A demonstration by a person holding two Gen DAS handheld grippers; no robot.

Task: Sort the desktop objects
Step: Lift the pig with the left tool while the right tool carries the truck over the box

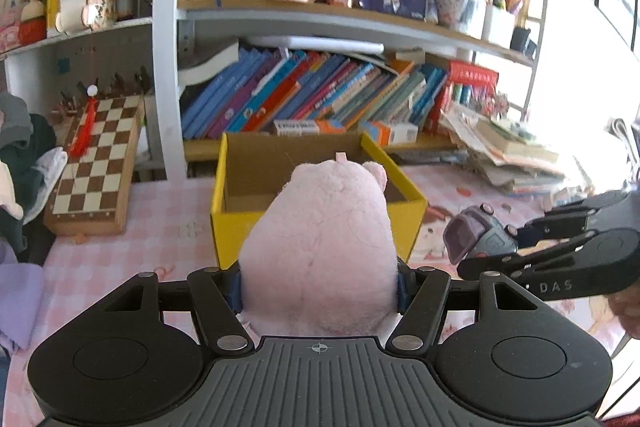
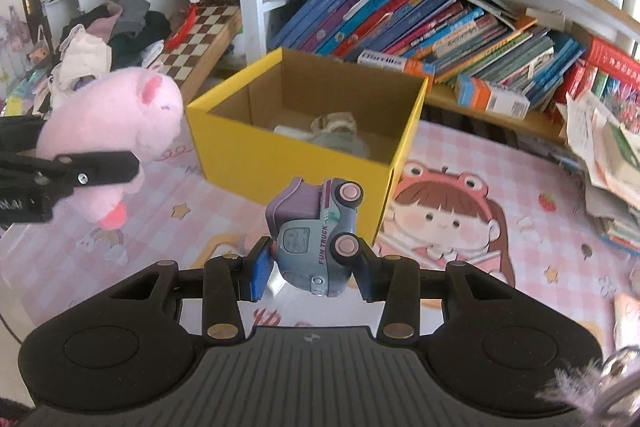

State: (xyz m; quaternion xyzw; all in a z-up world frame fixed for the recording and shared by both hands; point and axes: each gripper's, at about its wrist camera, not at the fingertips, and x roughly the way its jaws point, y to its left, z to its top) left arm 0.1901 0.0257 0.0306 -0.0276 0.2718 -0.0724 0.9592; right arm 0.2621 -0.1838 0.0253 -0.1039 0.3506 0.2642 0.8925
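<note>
Left gripper (image 1: 320, 283) clamps pink plush (image 1: 320, 239), right gripper (image 2: 314, 273) pinches toy truck (image 2: 318, 239); yellow box (image 2: 280, 163) ahead, truck's tilted grip may slip

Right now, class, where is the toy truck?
In the right wrist view the toy truck sits low and centre, clamped in the right claw, raised above the pink desk mat just in front of the yellow box.
</note>
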